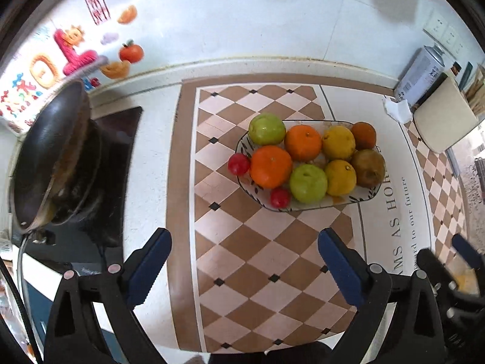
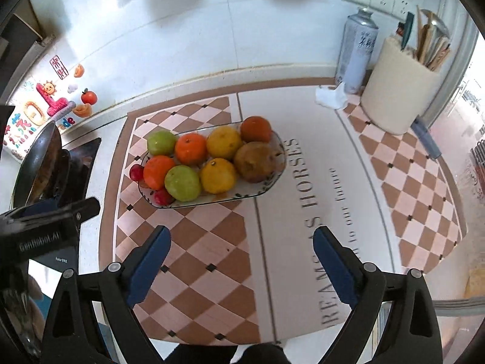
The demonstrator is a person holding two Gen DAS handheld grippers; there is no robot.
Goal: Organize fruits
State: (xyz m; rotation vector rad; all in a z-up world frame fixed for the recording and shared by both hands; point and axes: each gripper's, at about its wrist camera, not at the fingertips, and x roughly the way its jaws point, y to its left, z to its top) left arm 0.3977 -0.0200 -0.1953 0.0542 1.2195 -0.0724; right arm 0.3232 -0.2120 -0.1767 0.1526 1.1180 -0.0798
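Observation:
A glass plate (image 1: pixel 363 196) (image 2: pixel 260 192) with a leaf-pattern rim sits on the chequered mat, full of fruit. It holds green apples (image 1: pixel 266 129) (image 2: pixel 182 183), oranges (image 1: pixel 270 166) (image 2: pixel 191 148), yellow citrus (image 1: pixel 339 177) (image 2: pixel 218 175), a brown pear (image 1: pixel 368 167) (image 2: pixel 256 161) and small red fruits (image 1: pixel 238 163) (image 2: pixel 136 172). My left gripper (image 1: pixel 245 241) hangs open above the mat, well short of the plate, nothing between its fingers. My right gripper (image 2: pixel 241 239) is likewise open and empty, nearer than the plate.
A dark wok (image 1: pixel 50 154) (image 2: pixel 38 163) sits on the stove at the left. A spray can (image 2: pixel 357 50), a cream utensil holder (image 2: pixel 400 91) and crumpled paper (image 2: pixel 330 97) stand at the back right. The tiled wall carries stickers. The other gripper's body (image 2: pixel 45 227) shows at left.

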